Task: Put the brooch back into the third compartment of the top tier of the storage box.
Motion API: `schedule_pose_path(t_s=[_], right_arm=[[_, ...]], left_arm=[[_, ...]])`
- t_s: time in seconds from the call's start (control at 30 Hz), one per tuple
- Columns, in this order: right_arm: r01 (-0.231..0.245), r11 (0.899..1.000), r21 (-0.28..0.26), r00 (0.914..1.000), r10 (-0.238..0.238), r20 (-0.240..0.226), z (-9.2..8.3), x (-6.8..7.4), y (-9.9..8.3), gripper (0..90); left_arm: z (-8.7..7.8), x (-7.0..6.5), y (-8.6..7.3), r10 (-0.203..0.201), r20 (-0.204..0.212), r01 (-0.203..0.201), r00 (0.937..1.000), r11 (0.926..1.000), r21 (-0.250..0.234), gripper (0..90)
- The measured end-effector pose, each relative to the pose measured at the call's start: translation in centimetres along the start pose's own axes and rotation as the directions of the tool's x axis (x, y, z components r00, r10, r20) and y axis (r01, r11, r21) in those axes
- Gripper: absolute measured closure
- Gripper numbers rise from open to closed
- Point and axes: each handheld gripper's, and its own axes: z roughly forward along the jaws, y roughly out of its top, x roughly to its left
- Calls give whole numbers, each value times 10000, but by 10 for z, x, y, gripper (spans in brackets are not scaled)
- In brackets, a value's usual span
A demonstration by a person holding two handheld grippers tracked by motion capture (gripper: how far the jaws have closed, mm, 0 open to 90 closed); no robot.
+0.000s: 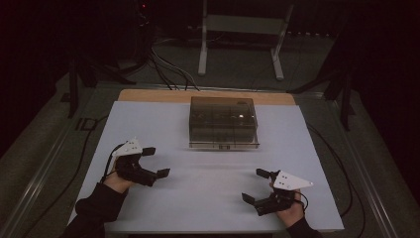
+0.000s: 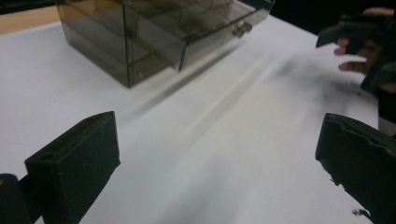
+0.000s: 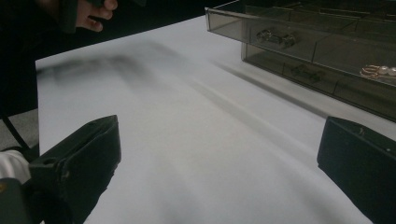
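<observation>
- The smoked transparent drawer box is seen ahead of both sets of fingers, well apart from them, toward the far middle of the white surface.
- The left gripper is held with its fingers spread wide and nothing between them; the right gripper is likewise held with its fingers spread and empty.
- In the right gripper view a drawer front is seen standing slightly proud of the box, with small jewellery pieces, pearl-like and metallic, lying in divided compartments.
- A small metal knob is seen on the box front in the left gripper view.
- The box appears to be rigid, glossy acrylic with sharp corners and thin walls; the fingers are matt black, blocky and flat-faced; the surface is smooth and pale.
- It is judged that the light box could be dragged forward if a drawer were pulled by one gripper without being braced by the other.
- The small knob could be slipped off by the broad fingers, since little purchase is offered.
- The loose jewellery could be jolted between compartments by an abrupt pull.
- The glossy walls could be scratched or tipped by a misjudged approach, because transparent edges are hard to read in this dim light.
</observation>
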Motion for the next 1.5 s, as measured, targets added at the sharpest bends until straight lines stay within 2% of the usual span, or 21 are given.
schedule_pose_path(t_s=[0.1, 0.23, 0.43, 0.67, 0.73, 0.9, 1.13, 1.23, 1.5], right_arm=[[-26, 10000, 10, 10000, 26, -8, 0, 0, 0, 0], [-17, 10000, 45, 10000, 17, -3, 1, 0, 0, 0], [-21, 10000, 49, 10000, 21, 4, 1, 0, 0, 0], [-5, 10000, 65, 10000, 5, 24, 1, 0, 0, 0], [29, 10000, 45, 10000, -29, 14, 1, 0, 0, 0], [7, 10000, 50, 10000, -7, 27, 1, 0, 0, 0], [7, 9999, 102, 10000, -8, 19, 1, 0, 0, 0], [8, 10000, 99, 10000, -8, 16, 1, 0, 0, 0], [0, 9999, 106, 10000, 1, -33, 1, -1, -1, 0]], left_arm=[[-1, -2, -9, -68, -4, 68, 10000, 9999, 87, 7], [-5, -3, -20, 3, -71, -4, 10000, 10000, -35, 7], [-11, -5, -34, 168, -401, -163, 9991, 9998, 121, 7], [-23, -3, -49, -102, -570, 100, 9983, 9999, -47, 7], [-27, -3, -53, -58, -668, 52, 9977, 10000, -81, 7], [-36, -4, -64, -318, -729, 304, 9968, 9993, -210, 7], [-44, -8, -77, -318, -792, 304, 9964, 9994, -186, 7], [-48, -9, -83, -405, -1022, 387, 9939, 9991, -196, 7], [-53, -12, -93, -267, -1391, 249, 9899, 9996, -150, 7]])
